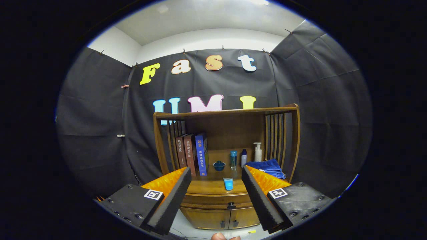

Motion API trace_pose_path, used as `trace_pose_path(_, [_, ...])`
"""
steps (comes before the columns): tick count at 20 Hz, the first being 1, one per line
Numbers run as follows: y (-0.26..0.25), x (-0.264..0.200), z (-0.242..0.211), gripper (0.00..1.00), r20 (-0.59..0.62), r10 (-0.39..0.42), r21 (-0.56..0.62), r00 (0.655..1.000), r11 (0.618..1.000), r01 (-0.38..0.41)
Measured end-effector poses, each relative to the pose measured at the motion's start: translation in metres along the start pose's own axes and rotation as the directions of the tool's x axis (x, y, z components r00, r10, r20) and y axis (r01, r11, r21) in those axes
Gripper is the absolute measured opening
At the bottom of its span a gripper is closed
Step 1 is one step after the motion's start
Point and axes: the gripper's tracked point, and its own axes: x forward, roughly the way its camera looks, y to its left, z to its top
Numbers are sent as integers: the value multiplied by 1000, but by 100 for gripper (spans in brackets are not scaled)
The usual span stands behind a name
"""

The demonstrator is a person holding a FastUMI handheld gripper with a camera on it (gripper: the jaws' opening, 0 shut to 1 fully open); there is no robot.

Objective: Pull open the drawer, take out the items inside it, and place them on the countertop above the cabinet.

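I had the gripper (216, 196) spread wide, holding nothing. Beyond the fingers stood the cabinet (217, 213), its drawer (218, 200) shut. On the countertop (208, 186) lay a blue tube (228, 183); farther back stood books (193, 154) and bottles (245, 156).

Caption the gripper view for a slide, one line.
Open gripper faces the wooden cabinet, its jaws apart framing the closed drawer; a blue tube lies on the countertop.

We can read Chinese titles on three book spines (191, 154); the blue one (201, 154) reads 法律适用全书.
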Motion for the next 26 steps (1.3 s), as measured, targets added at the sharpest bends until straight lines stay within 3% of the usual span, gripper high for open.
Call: trace_pose_path(26, [-5,0,-6,99,0,-6,-2,1000,1000,6])
